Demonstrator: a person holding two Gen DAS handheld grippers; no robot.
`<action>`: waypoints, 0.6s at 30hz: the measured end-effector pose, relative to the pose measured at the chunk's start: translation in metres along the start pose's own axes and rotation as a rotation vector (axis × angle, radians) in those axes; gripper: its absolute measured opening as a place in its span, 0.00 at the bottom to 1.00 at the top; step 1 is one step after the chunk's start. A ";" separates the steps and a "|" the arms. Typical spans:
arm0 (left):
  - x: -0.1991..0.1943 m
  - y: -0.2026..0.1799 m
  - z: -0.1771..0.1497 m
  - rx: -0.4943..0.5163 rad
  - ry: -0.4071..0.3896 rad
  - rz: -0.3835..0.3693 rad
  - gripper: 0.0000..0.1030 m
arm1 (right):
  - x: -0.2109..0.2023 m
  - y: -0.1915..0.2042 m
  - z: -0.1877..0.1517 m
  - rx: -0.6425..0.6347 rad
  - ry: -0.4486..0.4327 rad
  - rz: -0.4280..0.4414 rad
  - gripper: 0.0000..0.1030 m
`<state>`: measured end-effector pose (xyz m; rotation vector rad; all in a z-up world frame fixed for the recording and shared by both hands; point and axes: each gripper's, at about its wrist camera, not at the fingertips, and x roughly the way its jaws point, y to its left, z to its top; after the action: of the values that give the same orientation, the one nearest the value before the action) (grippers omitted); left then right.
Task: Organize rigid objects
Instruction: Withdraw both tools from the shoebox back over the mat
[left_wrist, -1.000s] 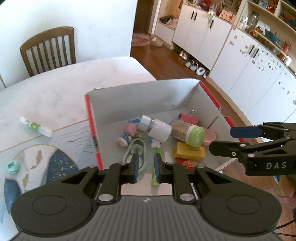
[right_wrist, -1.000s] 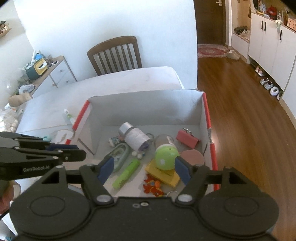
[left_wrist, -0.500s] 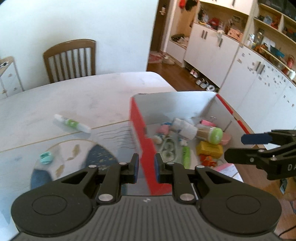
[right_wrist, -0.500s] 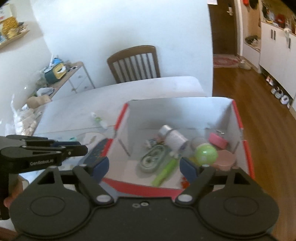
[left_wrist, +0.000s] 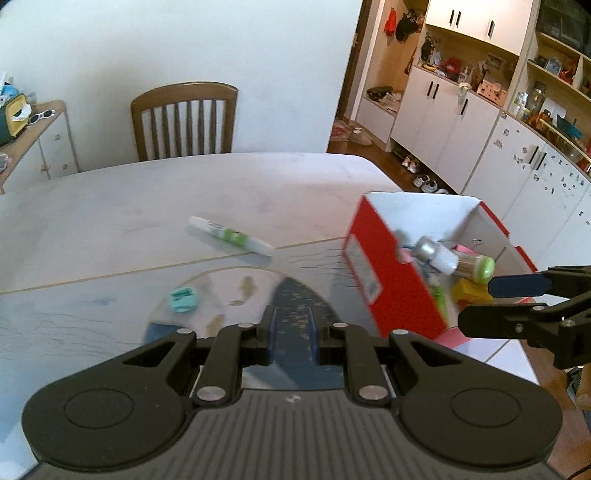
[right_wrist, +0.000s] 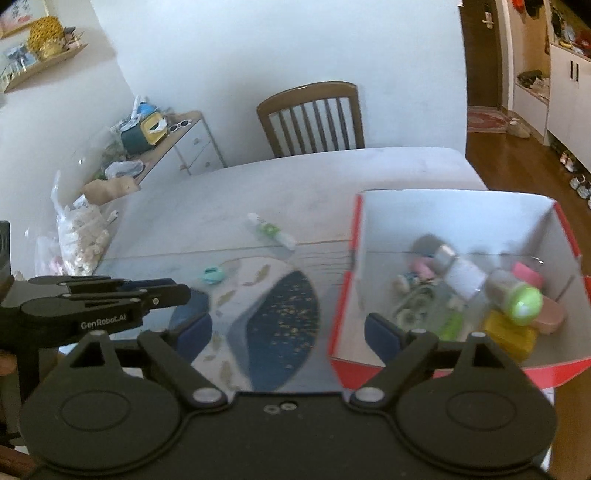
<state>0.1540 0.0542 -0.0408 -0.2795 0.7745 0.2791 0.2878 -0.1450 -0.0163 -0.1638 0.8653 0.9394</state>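
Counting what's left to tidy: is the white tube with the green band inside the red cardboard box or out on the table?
Out. The white tube with the green band lies flat on the pale table, apart from the red cardboard box.

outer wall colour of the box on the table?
Red, with a white label; the inside is white. The box shows its outer side best in the left wrist view.

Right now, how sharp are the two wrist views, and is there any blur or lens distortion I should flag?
Left wrist view: red box and its contents are motion-smeared, while the left gripper stays crisp; cabinets bow with fisheye curvature. Right wrist view: box contents such as the green-capped bottle are smeared, the wall edge curves, and the right gripper is sharp.
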 end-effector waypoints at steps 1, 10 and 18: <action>0.000 0.008 -0.001 0.001 -0.001 0.002 0.16 | 0.002 0.006 0.000 -0.005 -0.001 -0.001 0.87; 0.010 0.059 -0.008 -0.007 -0.004 -0.025 0.56 | 0.039 0.054 0.014 -0.054 -0.005 -0.043 0.87; 0.026 0.089 -0.007 -0.001 -0.042 -0.037 0.79 | 0.077 0.072 0.039 -0.083 -0.022 -0.059 0.88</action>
<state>0.1367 0.1377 -0.0766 -0.2873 0.7268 0.2500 0.2778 -0.0342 -0.0288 -0.2484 0.7973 0.9205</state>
